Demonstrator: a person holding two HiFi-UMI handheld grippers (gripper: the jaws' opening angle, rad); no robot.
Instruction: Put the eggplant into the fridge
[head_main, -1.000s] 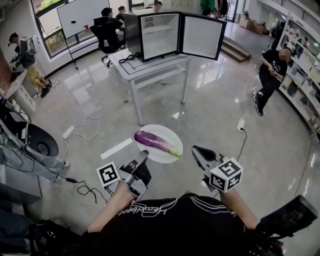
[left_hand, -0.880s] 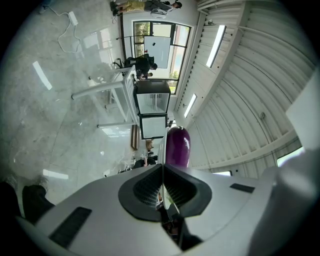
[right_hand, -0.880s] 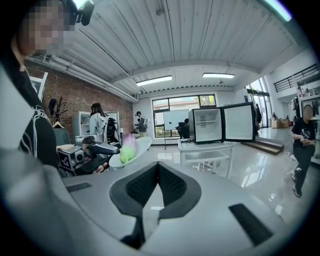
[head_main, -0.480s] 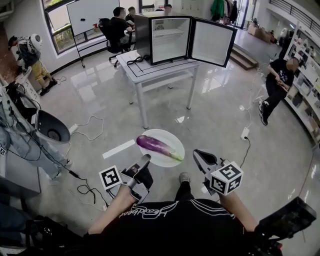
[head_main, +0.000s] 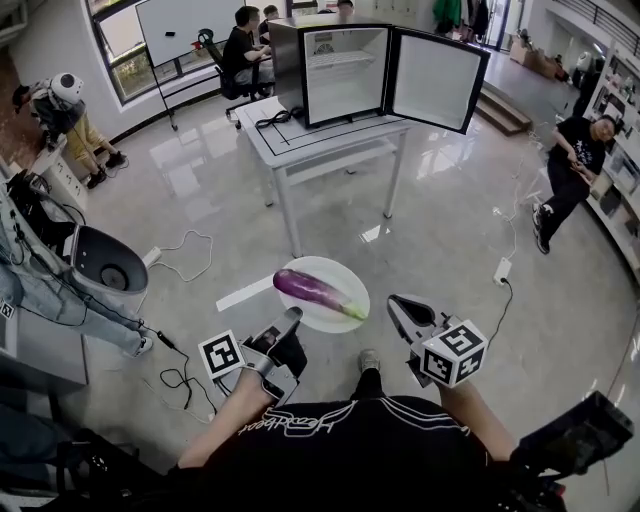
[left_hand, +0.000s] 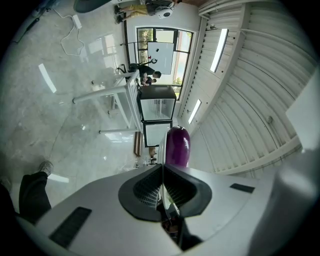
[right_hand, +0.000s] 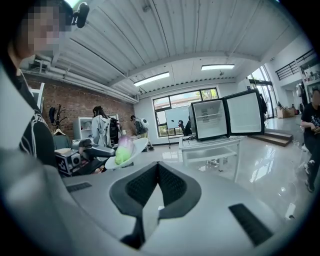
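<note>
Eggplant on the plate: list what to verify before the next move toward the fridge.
1. Left gripper clamped on the plate rim: ok.
2. Eggplant lies within the plate, not over its edge: ok.
3. Fridge door stands open: ok.
4. Room inside the fridge: shelves look bare: ok.
5. Right gripper free to help, jaws together on nothing: ok.
6. How firmly the plate is gripped: cannot tell.
</note>
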